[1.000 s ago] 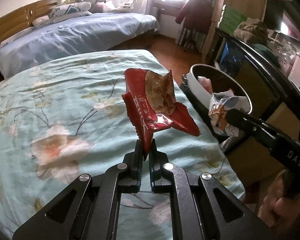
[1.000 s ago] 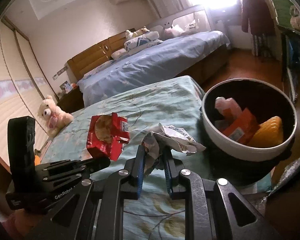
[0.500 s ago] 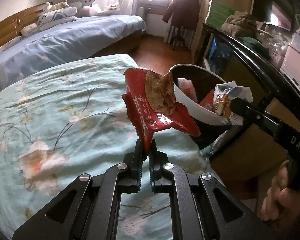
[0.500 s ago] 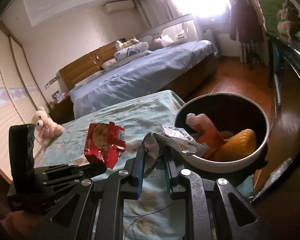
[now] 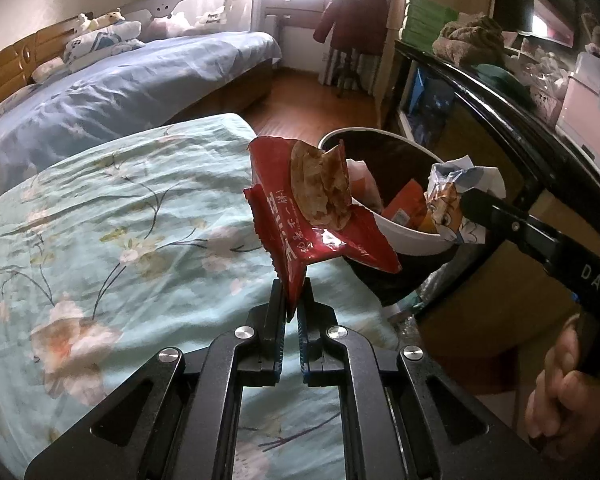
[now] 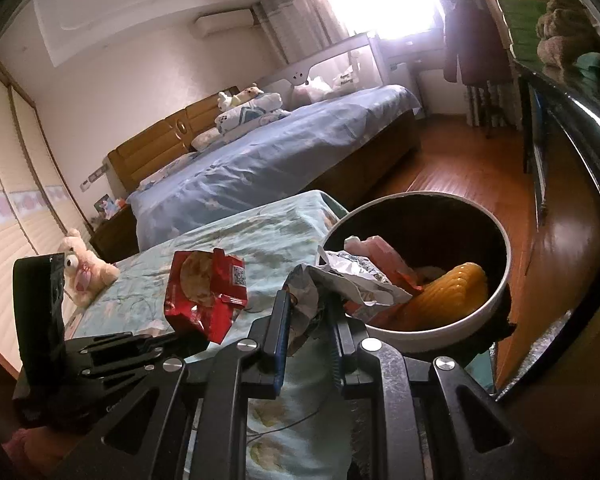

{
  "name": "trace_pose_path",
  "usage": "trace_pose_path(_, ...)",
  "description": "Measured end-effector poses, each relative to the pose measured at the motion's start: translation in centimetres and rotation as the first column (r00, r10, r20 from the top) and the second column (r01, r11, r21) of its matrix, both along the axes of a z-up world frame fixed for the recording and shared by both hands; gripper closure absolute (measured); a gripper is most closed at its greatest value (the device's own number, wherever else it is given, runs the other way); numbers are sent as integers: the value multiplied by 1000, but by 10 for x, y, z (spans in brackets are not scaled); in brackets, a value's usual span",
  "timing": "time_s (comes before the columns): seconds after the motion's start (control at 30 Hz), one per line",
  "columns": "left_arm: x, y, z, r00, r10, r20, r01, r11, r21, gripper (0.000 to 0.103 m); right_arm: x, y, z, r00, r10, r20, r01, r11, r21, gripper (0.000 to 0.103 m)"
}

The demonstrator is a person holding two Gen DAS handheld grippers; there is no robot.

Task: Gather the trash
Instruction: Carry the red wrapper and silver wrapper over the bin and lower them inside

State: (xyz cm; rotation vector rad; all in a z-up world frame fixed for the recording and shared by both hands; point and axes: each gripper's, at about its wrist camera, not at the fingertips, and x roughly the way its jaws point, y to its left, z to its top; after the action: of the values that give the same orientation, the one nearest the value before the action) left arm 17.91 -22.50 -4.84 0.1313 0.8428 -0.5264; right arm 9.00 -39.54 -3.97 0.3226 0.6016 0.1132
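My left gripper [image 5: 291, 300] is shut on the bottom corner of a red snack wrapper [image 5: 300, 220] with a biscuit picture, held up over the floral bed just left of the bin. The same red wrapper [image 6: 204, 292] appears in the right wrist view. A crumpled white wrapper [image 6: 340, 280] is pinched in my right gripper [image 6: 306, 312], and its far end hangs over the near rim of the round white-rimmed trash bin [image 6: 504, 248]. The white wrapper [image 5: 456, 196] also shows beside the bin [image 5: 404, 232] in the left wrist view. Orange, pink and yellow trash lies inside the bin.
A bed with a pale green floral cover [image 5: 120, 220] lies under both grippers. A blue-covered bed [image 5: 120, 88] stands behind. A dark cabinet edge [image 5: 500, 112] runs along the right. A plush toy [image 6: 84, 268] sits on the floral bed. A hand [image 5: 560, 392] grips the right tool.
Both grippers have moved toward the bin, carrying their wrappers. The bin looks closer and more central, and the white wrapper now reaches over its rim. Neither grip has altered.
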Motion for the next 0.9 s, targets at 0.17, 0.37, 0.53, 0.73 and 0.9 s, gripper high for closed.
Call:
trace_pose_path(0.17,1,-8,3,1000,-12,9,12,1000,5,98,0,-4,3,1000,-9,9,9,1000,-3,85)
trace_pose_path(0.37,3,-18,7,999,-30,21,29,1000,10,98,1,-13,5,999,-31,16,31,999,-10,85)
trace_pose_path(0.53,7,-27,6,999,-45,20,45,999,13,98,4,-22,3,998,-54,9,54,998,-9,85)
trace_pose_path(0.73,11,-35,7,998,-55,20,54,998,20,98,7,-32,-1,997,-74,-6,74,997,-3,85)
trace_pose_path(0.9,14,-41,7,998,-62,20,61,998,23,98,8,-38,-3,996,-87,-8,87,996,-9,85)
